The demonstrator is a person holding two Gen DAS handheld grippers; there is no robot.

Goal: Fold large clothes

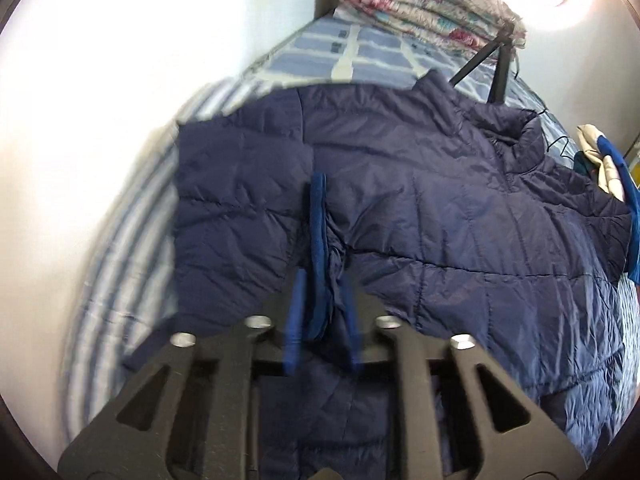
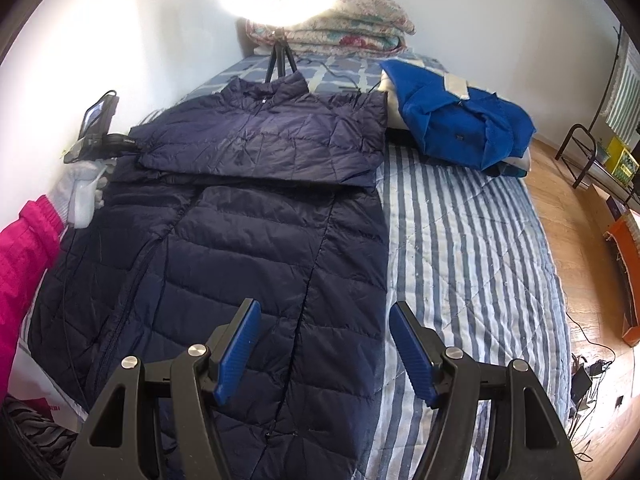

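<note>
Garment: navy quilted down coat [image 2: 256, 240] laid lengthwise on the bed, collar toward the far wall, hem toward the cameras. Both sleeves look folded in across the chest, making a band over the upper body; judged as a mid-fold stage, narrowing the coat before the lengthwise fold.

Cuff: blue ribbed sleeve cuff [image 1: 318, 216] lies on the coat front in the left wrist view, with gathered shell fabric running back from it into the gap between the fingers.

Left gripper [image 1: 322, 320]: jaws part-way apart, cuff fabric between the blue pads. Frame is motion-blurred there, so I cannot tell whether the pads press on the cloth or stand just clear of it.

Right gripper [image 2: 325, 344]: jaws wide, nothing between them. Hovers over the lower right side of the coat, near its edge. Judged as waiting, placed to take the hem or side next.

Person: white-gloved hand [image 2: 82, 196] and pink sleeve [image 2: 24, 248] at the left edge of the right wrist view, carrying the left tool.

Bed: blue-and-white striped quilt [image 2: 460, 240] under the coat, bare to the right.

Surroundings: folded royal-blue jacket [image 2: 460, 120] set aside at the far right; folded floral quilts [image 2: 344, 28] stacked at the headboard; tripod [image 2: 280, 60] behind the collar.

Risk: slippery shell may slide the sleeve off.
</note>
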